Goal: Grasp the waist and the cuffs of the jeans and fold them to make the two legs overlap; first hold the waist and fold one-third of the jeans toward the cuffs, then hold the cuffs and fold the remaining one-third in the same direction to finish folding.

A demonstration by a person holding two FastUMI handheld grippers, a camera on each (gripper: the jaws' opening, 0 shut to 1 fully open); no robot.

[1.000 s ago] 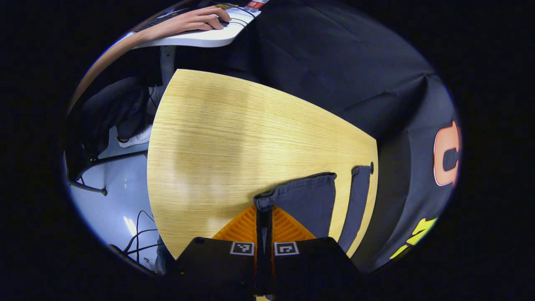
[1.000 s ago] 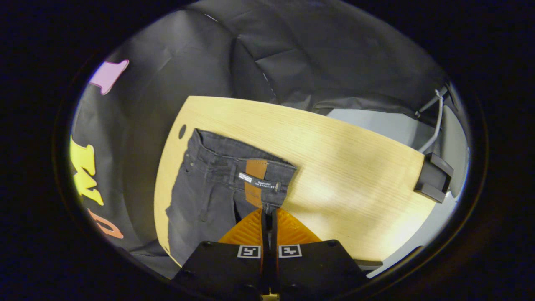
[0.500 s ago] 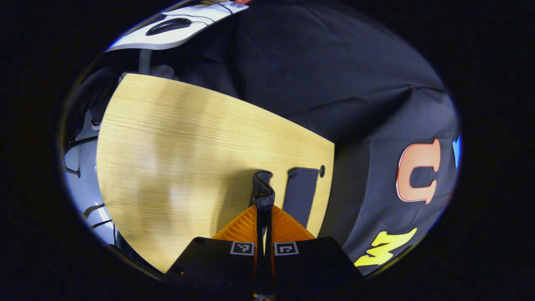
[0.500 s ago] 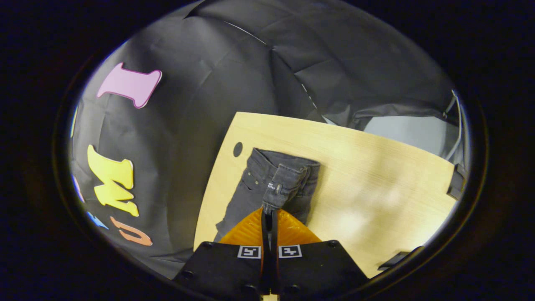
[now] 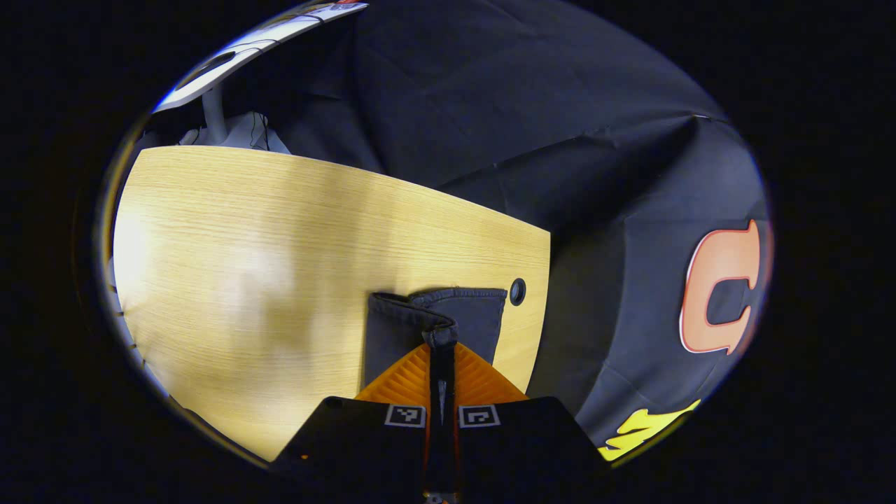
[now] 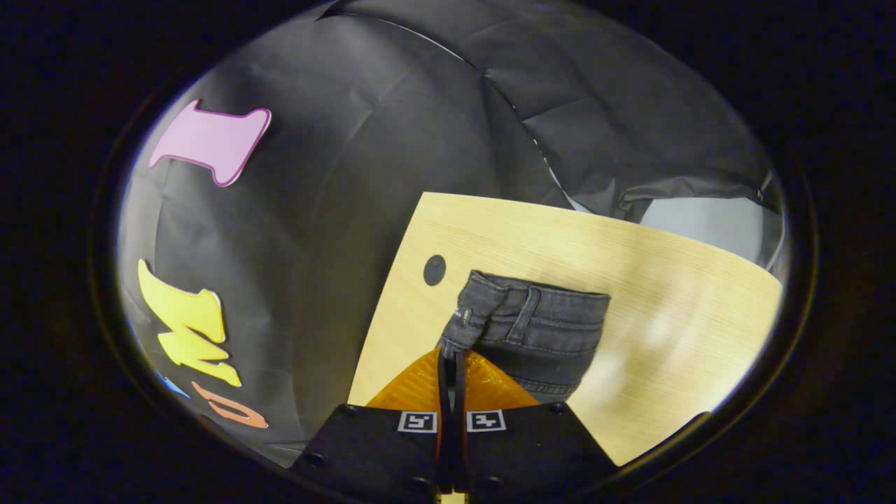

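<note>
Dark grey jeans lie on the light wooden table. In the left gripper view the cuffs (image 5: pixel 434 318) lie stacked one over the other near the table's right edge, and my left gripper (image 5: pixel 442 346) is shut on the upper cuff's hem. In the right gripper view the waist (image 6: pixel 535 318) is doubled over with belt loops showing, and my right gripper (image 6: pixel 451 353) is shut on the waistband's left end. The jeans between the two ends are hidden below the gripper bodies.
A round cable hole (image 5: pixel 517 291) sits in the table (image 5: pixel 280 266) just right of the cuffs, and the same hole (image 6: pixel 434 269) is left of the waist. Black cloth walls stand close behind both edges. A white desk (image 5: pixel 231 52) shows at upper left.
Both grippers carried their held halves across: the lifted leg now lies over the other leg, and the flat, open waist is now doubled. A person's hand on the white desk has left the view.
</note>
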